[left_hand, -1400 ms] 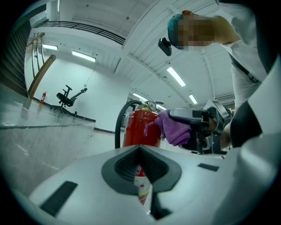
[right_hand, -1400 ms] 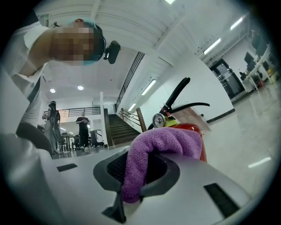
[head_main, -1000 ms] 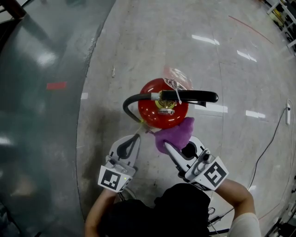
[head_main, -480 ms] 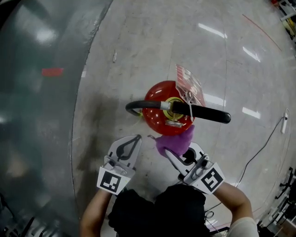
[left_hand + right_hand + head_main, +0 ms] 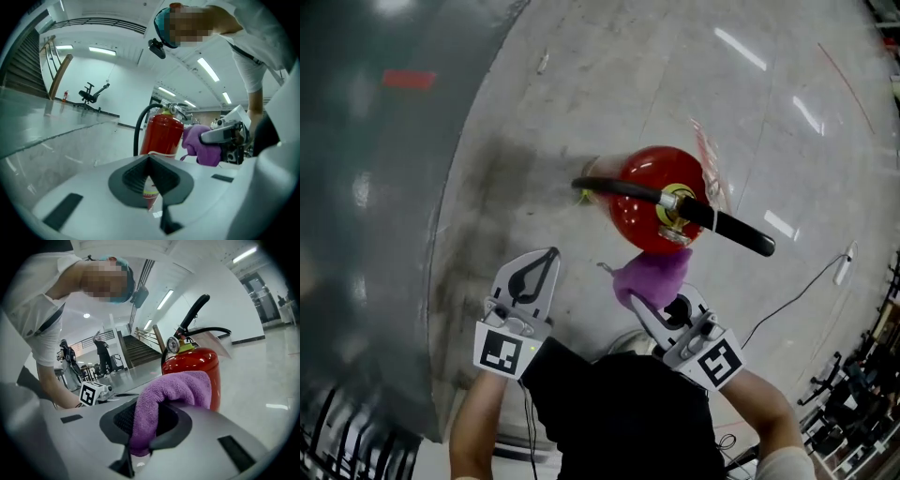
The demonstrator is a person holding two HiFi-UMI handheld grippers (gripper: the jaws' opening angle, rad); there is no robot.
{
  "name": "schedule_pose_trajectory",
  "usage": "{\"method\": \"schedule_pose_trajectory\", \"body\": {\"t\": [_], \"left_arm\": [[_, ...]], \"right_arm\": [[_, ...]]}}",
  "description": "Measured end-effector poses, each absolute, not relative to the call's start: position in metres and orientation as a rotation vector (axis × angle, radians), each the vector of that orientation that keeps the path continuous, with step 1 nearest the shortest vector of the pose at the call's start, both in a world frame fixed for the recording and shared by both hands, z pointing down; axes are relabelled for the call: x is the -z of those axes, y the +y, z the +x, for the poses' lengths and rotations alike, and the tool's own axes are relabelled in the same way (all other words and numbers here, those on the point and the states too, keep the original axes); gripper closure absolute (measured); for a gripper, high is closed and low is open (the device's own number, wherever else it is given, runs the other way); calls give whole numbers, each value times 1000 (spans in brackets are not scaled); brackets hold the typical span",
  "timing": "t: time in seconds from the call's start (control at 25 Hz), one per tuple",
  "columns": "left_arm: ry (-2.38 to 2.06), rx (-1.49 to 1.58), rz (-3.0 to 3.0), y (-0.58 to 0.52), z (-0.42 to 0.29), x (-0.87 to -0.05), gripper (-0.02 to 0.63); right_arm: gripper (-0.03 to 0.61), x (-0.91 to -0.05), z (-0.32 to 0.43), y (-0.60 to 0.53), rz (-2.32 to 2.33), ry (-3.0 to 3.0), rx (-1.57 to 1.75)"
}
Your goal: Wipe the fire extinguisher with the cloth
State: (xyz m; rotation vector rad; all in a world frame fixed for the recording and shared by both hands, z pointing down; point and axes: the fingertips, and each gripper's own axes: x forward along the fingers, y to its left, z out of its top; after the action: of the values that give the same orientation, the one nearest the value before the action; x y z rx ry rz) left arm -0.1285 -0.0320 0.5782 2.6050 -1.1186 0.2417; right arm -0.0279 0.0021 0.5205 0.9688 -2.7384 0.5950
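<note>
Beside the fire extinguisher [image 5: 649,204], we held the cloth [image 5: 654,277] clamped in the right gripper [image 5: 651,300]; the left gripper [image 5: 548,256] was closed, empty.

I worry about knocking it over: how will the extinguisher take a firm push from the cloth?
Probably heavy and stiff: the extinguisher is a tall metal-looking cylinder standing upright. A high push might tip it on its narrow base. Its glossy shell likely lets the cloth slide.
</note>
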Motion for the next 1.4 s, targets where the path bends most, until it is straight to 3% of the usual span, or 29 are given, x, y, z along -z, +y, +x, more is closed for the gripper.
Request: {"method": "schedule_pose_trajectory", "body": {"t": [0.52,1.4], "left_arm": [[-1318,-235,2349,8,-123,-431,609],[-1671,-259,2318,79,-123,16,609]], "right_arm": [[523,-402,-34,14,1124,-2621,-778],[523,3,-22,63,1262,-2626,-822]]}}
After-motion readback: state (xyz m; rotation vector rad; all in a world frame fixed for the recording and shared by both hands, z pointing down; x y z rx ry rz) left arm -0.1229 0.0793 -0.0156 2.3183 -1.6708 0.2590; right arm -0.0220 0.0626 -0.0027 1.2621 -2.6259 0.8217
